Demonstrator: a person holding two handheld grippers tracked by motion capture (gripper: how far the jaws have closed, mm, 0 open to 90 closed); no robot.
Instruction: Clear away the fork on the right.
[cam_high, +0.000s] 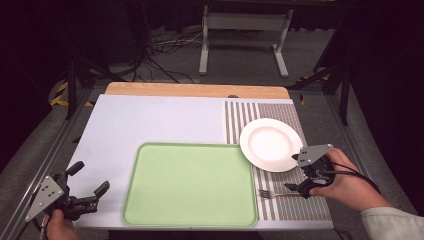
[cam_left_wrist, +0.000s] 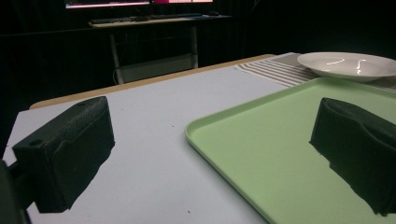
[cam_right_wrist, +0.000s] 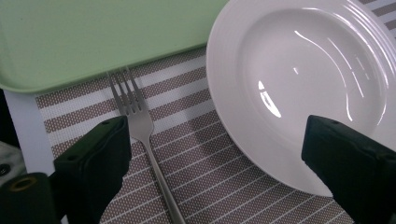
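Note:
A light green tray (cam_high: 190, 182) lies empty at the front middle of the white table top. To its right, a white plate (cam_high: 270, 144) rests on a striped placemat (cam_high: 292, 207), and a silver fork (cam_high: 272, 193) lies on the mat with its tines toward the tray. My right gripper (cam_high: 296, 172) hovers open over the mat. In the right gripper view its jaws straddle the fork (cam_right_wrist: 140, 126) and the near rim of the plate (cam_right_wrist: 303, 70). My left gripper (cam_high: 90, 178) is open and empty at the front left, beside the tray's (cam_left_wrist: 289, 140) left edge.
A wooden strip (cam_high: 197, 90) borders the table's far edge. Beyond it on the floor are cables and a white stand (cam_high: 245, 37). Bare white table top (cam_high: 150, 120) spreads left of the mat and behind the tray.

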